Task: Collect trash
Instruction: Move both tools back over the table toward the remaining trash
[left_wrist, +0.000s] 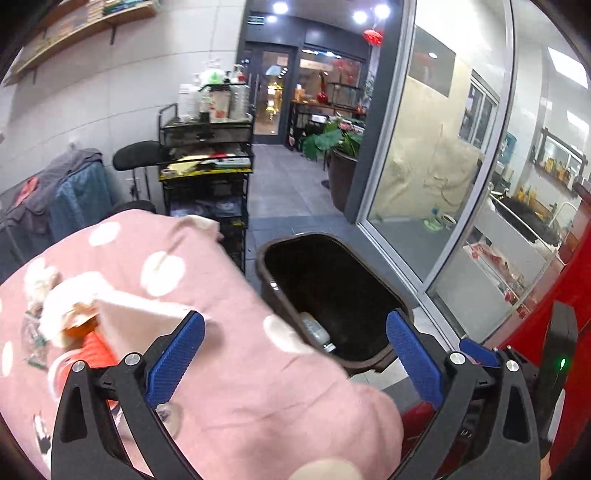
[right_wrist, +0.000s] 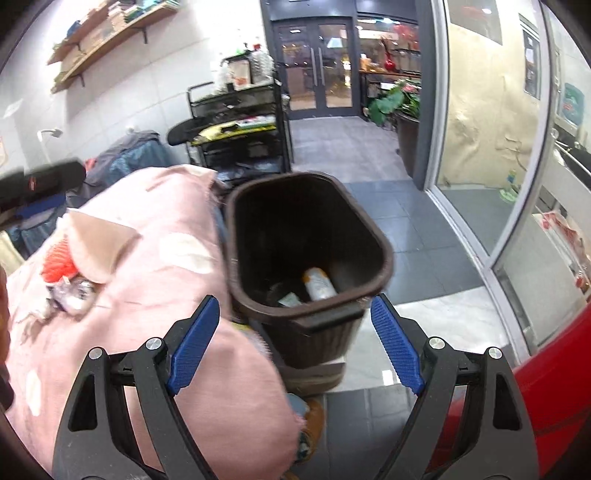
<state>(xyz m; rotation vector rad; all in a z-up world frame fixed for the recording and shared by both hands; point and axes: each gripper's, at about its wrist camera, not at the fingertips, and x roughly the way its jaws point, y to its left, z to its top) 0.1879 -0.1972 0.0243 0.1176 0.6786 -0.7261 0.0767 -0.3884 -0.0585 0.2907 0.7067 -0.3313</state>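
Observation:
A dark brown trash bin (left_wrist: 373, 291) (right_wrist: 380, 254) stands beside a table under a pink dotted cloth (left_wrist: 221, 295) (right_wrist: 155, 295). A small bottle (right_wrist: 319, 284) and a scrap of paper (right_wrist: 290, 300) lie in the bin; the bottle also shows in the left wrist view (left_wrist: 316, 328). Trash lies on the cloth: white tissue (left_wrist: 140, 317), orange and red wrappers (left_wrist: 92, 339), a red wrapper (right_wrist: 57, 264) and crumpled foil (right_wrist: 75, 293). My left gripper (left_wrist: 295, 354) is open and empty over the cloth's edge and the bin. My right gripper (right_wrist: 295, 339) is open and empty above the bin's near rim.
A black wire cart (left_wrist: 207, 162) (right_wrist: 240, 136) loaded with bottles stands behind the table, next to a chair with clothes (left_wrist: 70, 192). A glass wall (left_wrist: 443, 184) runs along the right. A potted plant (left_wrist: 340, 162) stands on the tiled floor. Something red (right_wrist: 535, 387) is at the right.

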